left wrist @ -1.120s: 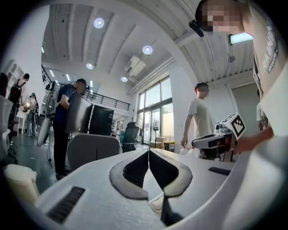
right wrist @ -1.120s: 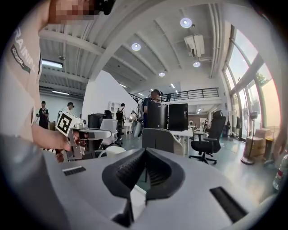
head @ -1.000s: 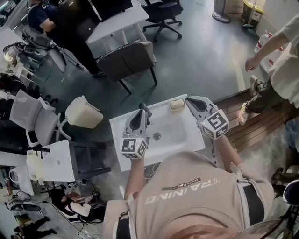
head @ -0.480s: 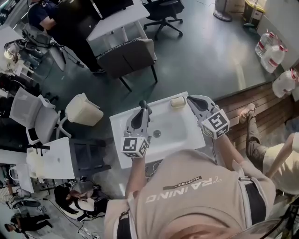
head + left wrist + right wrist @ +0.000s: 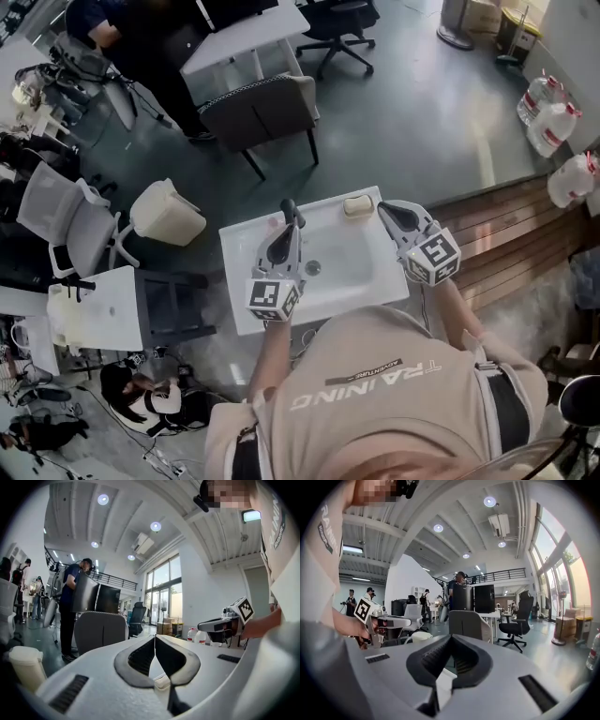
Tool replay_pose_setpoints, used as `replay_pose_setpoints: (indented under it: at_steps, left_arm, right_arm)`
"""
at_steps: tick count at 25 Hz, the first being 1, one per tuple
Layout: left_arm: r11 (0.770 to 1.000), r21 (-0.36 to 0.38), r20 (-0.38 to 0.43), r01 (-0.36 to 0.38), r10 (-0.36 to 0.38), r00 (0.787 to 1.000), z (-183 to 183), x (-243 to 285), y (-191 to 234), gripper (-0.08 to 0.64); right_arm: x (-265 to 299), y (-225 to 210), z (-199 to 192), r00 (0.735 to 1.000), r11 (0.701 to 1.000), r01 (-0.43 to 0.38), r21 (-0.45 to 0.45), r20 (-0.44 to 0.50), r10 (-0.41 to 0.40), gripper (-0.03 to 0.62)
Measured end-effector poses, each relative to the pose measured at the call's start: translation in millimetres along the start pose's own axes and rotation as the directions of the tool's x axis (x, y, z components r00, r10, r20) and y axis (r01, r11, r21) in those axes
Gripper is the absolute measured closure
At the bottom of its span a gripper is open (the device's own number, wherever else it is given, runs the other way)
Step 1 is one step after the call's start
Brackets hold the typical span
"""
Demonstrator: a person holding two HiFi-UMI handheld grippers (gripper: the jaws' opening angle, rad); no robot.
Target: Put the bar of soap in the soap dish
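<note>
A white sink (image 5: 246, 300) stands below me in the head view, its drain (image 5: 313, 268) in the middle. A cream bar, the soap (image 5: 356, 205), lies on the sink's back right corner; I cannot tell whether a dish is under it. My left gripper (image 5: 287, 206) hovers over the sink's back left part, shut and empty, its jaws (image 5: 154, 637) meeting at the tips. My right gripper (image 5: 382, 205) is just right of the soap and apart from it, also shut with nothing between its jaws (image 5: 451, 637). Each gripper shows in the other's view: the right gripper (image 5: 202, 626) and the left gripper (image 5: 408, 618).
A grey chair (image 5: 258, 108) stands beyond the sink and a beige bin (image 5: 167, 214) to its left. A small white desk (image 5: 103, 319) is at the near left. A wooden platform (image 5: 506, 234) and water bottles (image 5: 553, 117) lie to the right. People stand at the far left.
A person at the right edge has walked out of the head view. Both grippers have stayed in place, shut, over the sink.
</note>
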State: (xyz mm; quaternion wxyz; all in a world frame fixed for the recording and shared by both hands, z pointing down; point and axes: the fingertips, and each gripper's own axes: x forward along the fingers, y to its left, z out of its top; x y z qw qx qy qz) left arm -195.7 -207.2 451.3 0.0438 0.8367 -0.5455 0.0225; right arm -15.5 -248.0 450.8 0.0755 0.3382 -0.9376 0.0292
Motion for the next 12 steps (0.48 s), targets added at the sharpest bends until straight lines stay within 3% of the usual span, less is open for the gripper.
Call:
replay_pose_setpoints:
  at_steps: [6, 12]
  left_arm:
    - [0.999, 0.038, -0.021, -0.025, 0.026, 0.999, -5.9, -2.8, 0.9, 0.549]
    - [1.000, 0.010, -0.031, -0.013, 0.013, 0.999, -11.8, 2.7, 12.9, 0.549]
  right_arm:
    - [0.0, -0.5, -3.8, 1.000, 1.000, 0.002, -0.018, -0.015, -0.003, 0.578]
    - [12.0, 1.6, -7.9, 1.000, 1.000, 0.002, -0.005, -0.012, -0.002, 0.578]
